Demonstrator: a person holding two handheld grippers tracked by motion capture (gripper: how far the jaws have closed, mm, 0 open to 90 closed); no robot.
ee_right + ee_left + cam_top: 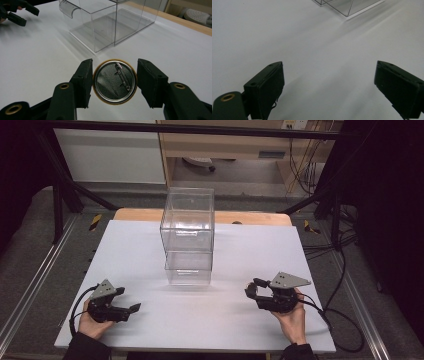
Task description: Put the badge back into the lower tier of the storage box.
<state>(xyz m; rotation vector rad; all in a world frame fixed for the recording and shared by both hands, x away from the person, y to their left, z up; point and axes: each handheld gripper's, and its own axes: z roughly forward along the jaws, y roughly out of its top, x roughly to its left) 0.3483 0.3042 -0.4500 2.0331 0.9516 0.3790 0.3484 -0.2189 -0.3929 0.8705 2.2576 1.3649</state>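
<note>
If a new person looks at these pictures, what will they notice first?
First, the tall clear box standing mid-table on the white sheet. Next, the round pin badge, back side up, clamped between the right gripper's fingers. The left gripper is open, with nothing in it.

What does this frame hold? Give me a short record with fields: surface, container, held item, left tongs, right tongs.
surface: white table top, wooden edge at the far side
container: clear plastic box, upright at mid table, nothing seen inside
held item: round pin badge, back and pin facing the right gripper view's camera, gold rim
left tongs: jaws wide apart, nothing between them, low over the table
right tongs: shut on the badge's rim, short of the box
</note>
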